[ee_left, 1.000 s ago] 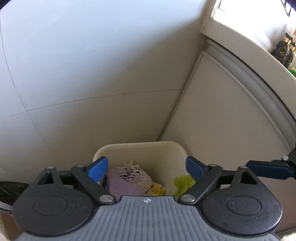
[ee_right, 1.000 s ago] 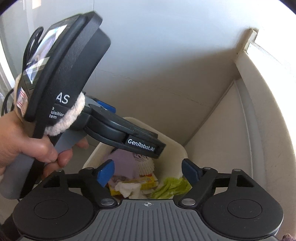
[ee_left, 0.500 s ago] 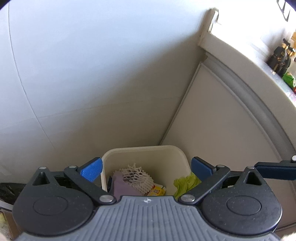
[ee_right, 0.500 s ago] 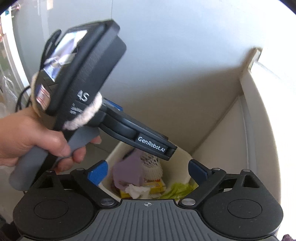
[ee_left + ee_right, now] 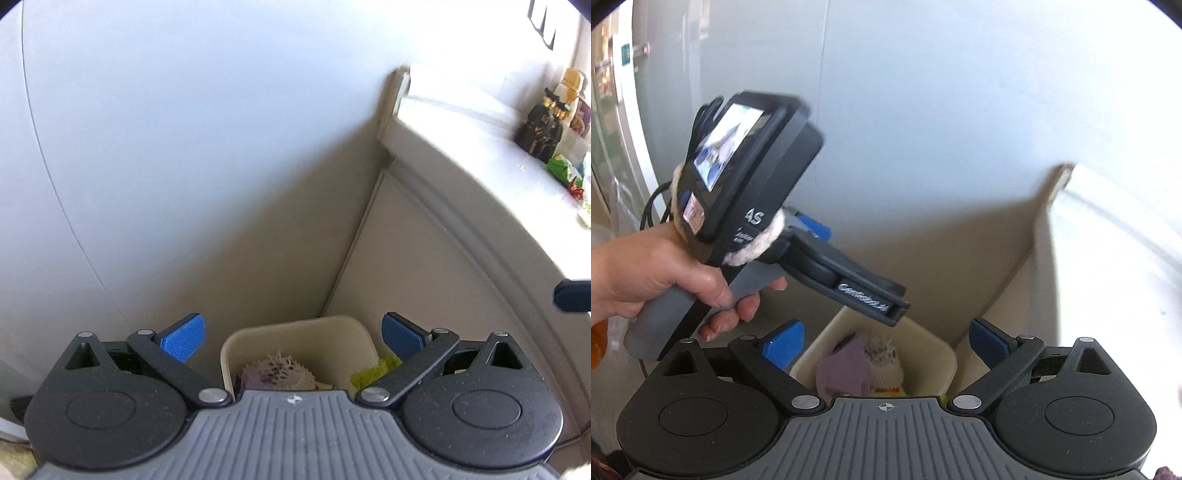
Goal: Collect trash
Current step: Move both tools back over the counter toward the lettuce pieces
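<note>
Both claws hung above the cream bin [image 5: 295,334] in the corner, the left claw [image 5: 291,332] and right claw [image 5: 886,341] spread with nothing between them, apparently just emptied. The trash, a purple scrap [image 5: 846,369] and white foam netting [image 5: 282,371], lay inside the bin.

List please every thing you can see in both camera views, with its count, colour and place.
Trash bin: one, cream, in the corner below both grippers.
Foam fruit net: one, white, in the bin.
Purple paper: one piece, in the bin beside the net.
Green wrapper: one, yellow-green, at the bin's right edge.
Counter: one, white, at right.
Figurines: black and gold, on the counter; count unclear.
Left gripper: blue pads, wide apart, empty.
Right gripper: jaws opening, empty.
Left hand: holding the left gripper's handle.
</note>
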`<state>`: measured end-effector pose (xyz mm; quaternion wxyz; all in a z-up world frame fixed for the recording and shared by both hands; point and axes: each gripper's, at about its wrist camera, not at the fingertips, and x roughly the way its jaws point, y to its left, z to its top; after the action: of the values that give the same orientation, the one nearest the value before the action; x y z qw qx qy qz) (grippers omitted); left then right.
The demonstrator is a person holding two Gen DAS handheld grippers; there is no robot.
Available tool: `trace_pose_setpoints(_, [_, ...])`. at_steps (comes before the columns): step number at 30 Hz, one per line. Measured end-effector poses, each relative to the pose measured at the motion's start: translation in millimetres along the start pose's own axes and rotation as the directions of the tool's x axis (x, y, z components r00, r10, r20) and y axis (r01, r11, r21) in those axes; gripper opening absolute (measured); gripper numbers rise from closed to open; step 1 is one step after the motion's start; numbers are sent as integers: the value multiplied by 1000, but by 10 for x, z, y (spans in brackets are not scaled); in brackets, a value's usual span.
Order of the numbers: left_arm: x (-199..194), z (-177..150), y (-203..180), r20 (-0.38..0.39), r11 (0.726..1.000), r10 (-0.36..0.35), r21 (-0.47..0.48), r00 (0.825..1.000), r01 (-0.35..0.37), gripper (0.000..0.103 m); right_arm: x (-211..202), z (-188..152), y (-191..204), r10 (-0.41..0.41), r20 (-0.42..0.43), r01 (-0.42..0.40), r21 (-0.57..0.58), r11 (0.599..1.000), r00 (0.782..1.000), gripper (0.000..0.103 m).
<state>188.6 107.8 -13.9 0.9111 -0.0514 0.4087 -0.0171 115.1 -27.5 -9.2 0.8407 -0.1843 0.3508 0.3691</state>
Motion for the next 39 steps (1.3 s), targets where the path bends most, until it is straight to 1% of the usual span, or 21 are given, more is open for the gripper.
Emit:
trace_pose_setpoints(2, [-42, 57, -35, 19, 1000, -5, 8, 1000, 5, 102, -136, 22, -107, -9, 20, 8, 9, 1000, 1000, 98])
trace_pose_setpoints(5, [-119, 148, -113, 39, 1000, -24, 19, 999, 23, 102, -340, 6, -306, -43, 51, 42, 25, 999, 998, 99])
trace_pose_setpoints(9, [-180, 236, -289, 50, 997, -58, 53, 997, 55, 102, -584, -82, -680, -90, 81, 82, 106, 991, 993, 101])
trace_pose_setpoints(11, [-209, 279, -411, 54, 994, -78, 81, 995, 74, 102, -689, -155, -922, -112, 86, 96, 164, 982, 990, 101])
trace_pose_setpoints(13, [-226, 329, -551, 64, 989, -102, 113, 993, 94, 102, -796, -245, -1164, -150, 86, 128, 219, 967, 985, 101])
trace_pose_setpoints(16, [-252, 407, -795, 85, 979, -144, 160, 986, 129, 102, -944, -418, -1551, -242, 79, 210, 286, 935, 967, 101])
trace_pose_setpoints(18, [-286, 450, -975, 107, 969, -180, 191, 978, 157, 102, -1024, -561, -1800, -304, 68, 268, 322, 908, 950, 101])
trace_pose_setpoints(21, [-295, 514, -1280, 139, 946, -244, 252, 960, 204, 102, -1093, -809, -2236, -377, 44, 330, 397, 856, 925, 101])
trace_pose_setpoints(24, [-205, 580, -1611, 135, 916, -298, 320, 945, 243, 102, -1120, -1109, -2651, -444, -7, 391, 488, 780, 896, 102])
trace_pose_setpoints(26, [-109, 614, -1826, 120, 898, -326, 350, 938, 267, 102, -1135, -1322, -2909, -467, -48, 411, 561, 719, 883, 102])
trace_pose_setpoints(27, [-47, 632, -1944, 109, 888, -341, 364, 934, 282, 102, -1150, -1443, -3025, -470, -66, 411, 600, 687, 880, 102])
trace_pose_setpoints(29, [97, 665, -2181, 95, 866, -367, 397, 926, 303, 102, -1057, -1633, -3238, -466, -91, 399, 672, 623, 880, 102])
trace_pose_setpoints(33, [235, 626, -2575, 82, 815, -408, 481, 909, 322, 100, -940, -1931, -3537, -426, -125, 352, 785, 511, 896, 102])
trace_pose_setpoints(34, [270, 616, -2649, 78, 804, -413, 500, 907, 323, 100, -933, -1969, -3542, -446, -113, 352, 791, 501, 888, 103])
trace_pose_setpoints(36, [331, 603, -2761, 68, 788, -415, 526, 907, 321, 99, -900, -2008, -3556, -485, -116, 383, 777, 499, 867, 103])
trace_pose_setpoints(38, [416, 593, -2863, 52, 781, -411, 535, 910, 323, 94, -852, -1985, -3562, -506, -149, 432, 747, 506, 850, 103])
trace_pose_setpoints(39, [447, 594, -2893, 41, 782, -406, 533, 913, 324, 91, -830, -1964, -3568, -505, -159, 444, 733, 515, 848, 103])
